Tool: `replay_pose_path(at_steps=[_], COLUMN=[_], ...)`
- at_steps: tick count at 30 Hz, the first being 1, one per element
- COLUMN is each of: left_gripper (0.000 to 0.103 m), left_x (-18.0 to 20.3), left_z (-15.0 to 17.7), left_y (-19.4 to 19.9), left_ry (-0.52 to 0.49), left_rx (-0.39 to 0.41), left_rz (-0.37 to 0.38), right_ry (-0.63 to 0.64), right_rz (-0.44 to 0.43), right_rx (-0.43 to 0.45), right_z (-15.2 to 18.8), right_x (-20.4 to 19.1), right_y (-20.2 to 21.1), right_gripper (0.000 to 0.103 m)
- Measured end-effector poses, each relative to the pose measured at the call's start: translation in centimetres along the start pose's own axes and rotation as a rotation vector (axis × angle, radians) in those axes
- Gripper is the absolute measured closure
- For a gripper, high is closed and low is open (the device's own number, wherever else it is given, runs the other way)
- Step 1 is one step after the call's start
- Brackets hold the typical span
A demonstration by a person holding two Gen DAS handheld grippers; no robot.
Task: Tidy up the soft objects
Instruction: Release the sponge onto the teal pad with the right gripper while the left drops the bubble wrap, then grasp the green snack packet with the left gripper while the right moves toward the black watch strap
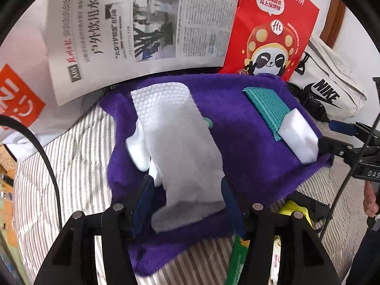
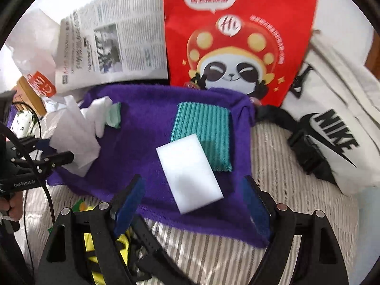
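A purple towel (image 1: 237,142) (image 2: 147,123) lies spread on the striped bed. On it lie a white waffle cloth (image 1: 175,128) (image 2: 78,140), a white sponge block (image 1: 299,137) (image 2: 190,173) and a teal ribbed cloth (image 1: 268,109) (image 2: 204,128). My left gripper (image 1: 187,201) is open, its jaws on either side of the white cloth's near end. A white foam piece (image 1: 139,152) and a pale green pad (image 2: 114,116) lie beside that cloth. My right gripper (image 2: 194,201) is open, its jaws on either side of the sponge block's near end.
A red panda paper bag (image 1: 273,28) (image 2: 237,35) and a newspaper (image 1: 133,30) (image 2: 114,45) stand behind the towel. A white Nike bag (image 1: 325,87) (image 2: 332,123) with black buckle strap (image 2: 306,152) lies right. Yellow-green items (image 1: 296,211) (image 2: 92,244) sit near the front edge.
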State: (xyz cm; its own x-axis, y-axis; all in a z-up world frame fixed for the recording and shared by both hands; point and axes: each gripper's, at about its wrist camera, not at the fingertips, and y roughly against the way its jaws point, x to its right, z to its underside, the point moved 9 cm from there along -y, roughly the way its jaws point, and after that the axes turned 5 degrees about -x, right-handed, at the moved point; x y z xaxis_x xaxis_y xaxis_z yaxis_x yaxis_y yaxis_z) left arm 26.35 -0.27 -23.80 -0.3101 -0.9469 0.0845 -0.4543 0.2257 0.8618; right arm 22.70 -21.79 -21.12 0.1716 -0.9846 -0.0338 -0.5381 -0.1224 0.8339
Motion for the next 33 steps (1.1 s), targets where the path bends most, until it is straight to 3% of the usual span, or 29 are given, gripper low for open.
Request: replay_pose_path(at_steps=[8, 14, 23, 26, 31, 33], left_gripper=[0.047, 0.047, 0.047, 0.047, 0.046, 0.052], left_x=[2.4, 4.9, 6.3, 6.9, 7.4, 7.4], left_z=[3.4, 7.6, 12.9, 13.4, 13.4, 13.2], left_y=[4.2, 6.0, 3.7, 3.1, 1.9, 1.7], left_ry=[-0.089, -0.122, -0.118, -0.163, -0.240, -0.228], left_rx=[0.026, 0.016, -0.046, -0.048, -0.038, -0.030], left_rz=[-0.046, -0.013, 0.020, 0.025, -0.030, -0.021], right_ry=[-0.109, -0.152, -0.152, -0.191, -0.203, -0.204], right_rz=[-0.089, -0.085, -0.023, -0.021, -0.029, -0.029], right_rx=[0.017, 0.011, 0.027, 0.025, 0.012, 0.008], right_z=[3.4, 6.7, 10.3, 11.2, 12.4, 12.7], right_x=[0.5, -0.4, 0.8, 2.2, 3.0, 3.2], right_y=[3.6, 4.8, 7.1, 7.3, 7.0, 6.9], right_gripper=[0.021, 0.021, 0.021, 0.021, 0.021, 0.021])
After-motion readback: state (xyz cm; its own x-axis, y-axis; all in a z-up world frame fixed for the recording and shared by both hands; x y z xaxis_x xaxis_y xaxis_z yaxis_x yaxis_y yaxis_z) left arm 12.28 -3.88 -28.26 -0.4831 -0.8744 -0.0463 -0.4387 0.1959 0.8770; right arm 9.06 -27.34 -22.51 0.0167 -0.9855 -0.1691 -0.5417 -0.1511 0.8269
